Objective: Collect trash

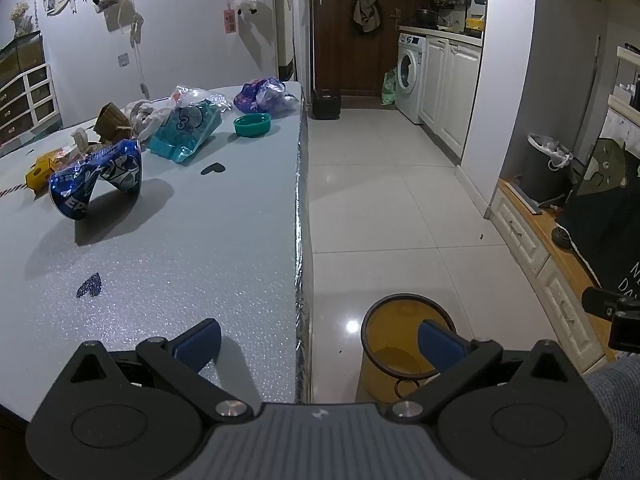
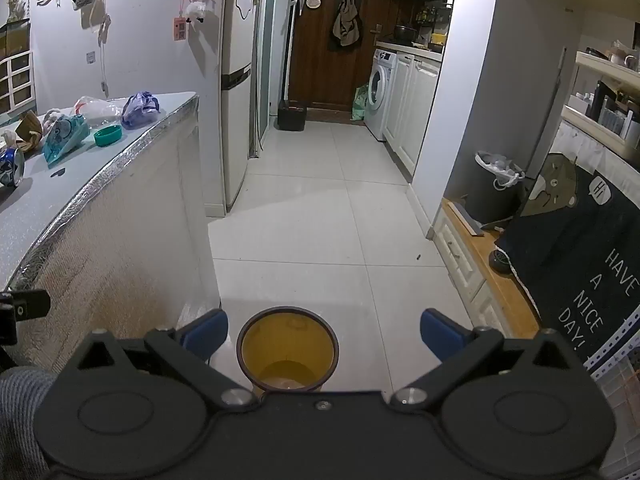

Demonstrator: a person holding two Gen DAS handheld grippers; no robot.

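Left wrist view cuts off the yellow bin [image 1: 394, 344] behind one blue fingertip [image 1: 440, 346] of the left gripper [image 1: 318, 344], and print on the crushed blue can [image 1: 98, 178] is only partly legible. Trash lies on the grey table [image 1: 200, 248]: the can, a teal pouch [image 1: 186, 130], a green lid [image 1: 253, 125] and a purple wrapper [image 1: 264, 94], all well apart from both grippers. The right gripper [image 2: 324, 330] hangs above the bin on the floor just beside the table; both jaws stand wide, holding nothing.
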